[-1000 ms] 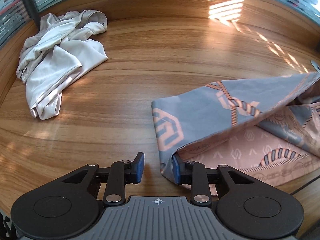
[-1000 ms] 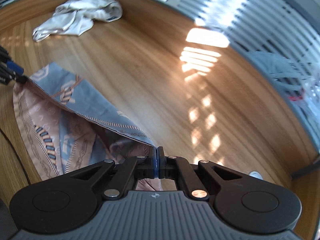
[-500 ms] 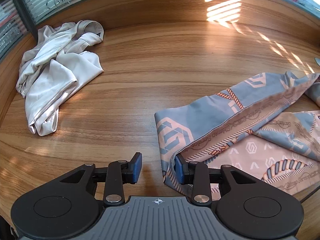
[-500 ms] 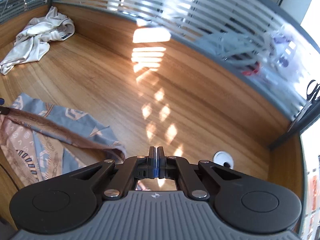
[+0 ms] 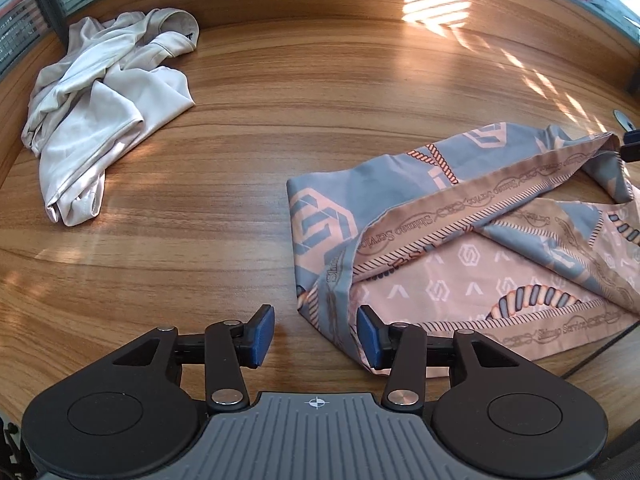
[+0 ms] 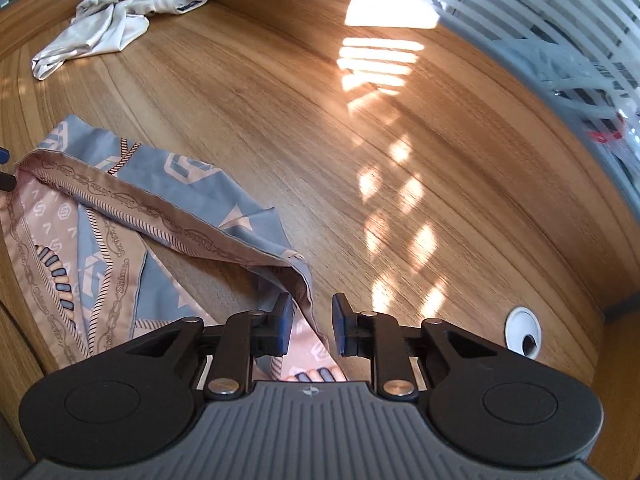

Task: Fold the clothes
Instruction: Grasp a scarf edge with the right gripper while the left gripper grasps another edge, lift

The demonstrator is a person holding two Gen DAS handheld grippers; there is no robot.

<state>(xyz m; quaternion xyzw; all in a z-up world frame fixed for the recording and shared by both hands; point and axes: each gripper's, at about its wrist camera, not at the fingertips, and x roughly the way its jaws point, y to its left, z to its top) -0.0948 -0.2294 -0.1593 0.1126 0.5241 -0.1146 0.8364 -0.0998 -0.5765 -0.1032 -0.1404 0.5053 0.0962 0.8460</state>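
While the wooden table (image 5: pixel 280 128) is unchanged, the patterned scarf (image 5: pixel 472 248) is now laid flat on it. The right gripper (image 6: pixel 310 326), pressed together before, is opened around its corner; the left gripper (image 5: pixel 316 332) is kept apart.

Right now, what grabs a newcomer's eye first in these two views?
The patterned blue-and-peach scarf lies half-folded on the wooden table at its near edge, with both open tools at its corners: the left tool and the right tool. A crumpled white shirt sits in the far left corner. Bright sun stripes fall across the table on the right.
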